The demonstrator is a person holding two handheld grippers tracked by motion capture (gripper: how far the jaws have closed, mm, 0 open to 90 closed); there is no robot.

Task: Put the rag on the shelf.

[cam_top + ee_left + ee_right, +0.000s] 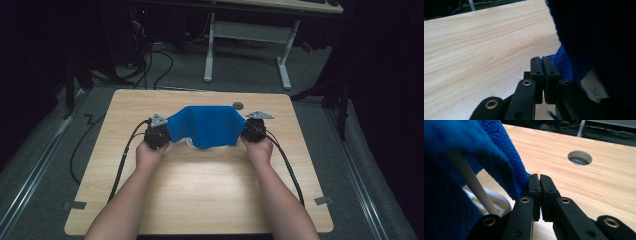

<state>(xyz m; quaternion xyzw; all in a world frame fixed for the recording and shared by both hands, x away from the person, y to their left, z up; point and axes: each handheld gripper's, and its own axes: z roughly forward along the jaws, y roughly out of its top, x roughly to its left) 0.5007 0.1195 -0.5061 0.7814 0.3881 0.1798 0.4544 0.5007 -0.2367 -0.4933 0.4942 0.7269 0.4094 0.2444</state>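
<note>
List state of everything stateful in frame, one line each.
blue cloth: lifted and stretched between both grippers, middle sagging toward the table.
left gripper: jaws shut on a corner of the cloth.
right gripper: jaws shut on the opposite corner.
white object: on the table under the cloth, mostly hidden; identity unclear.
table hole: open, uncovered.

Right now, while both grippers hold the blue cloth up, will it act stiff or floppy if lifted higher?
Probably floppy: the blue cloth sags between the left gripper and the right gripper. Its looped pile looks grippy, so slipping seems unlikely. It likely weighs little, since pinched corners alone carry it.
</note>
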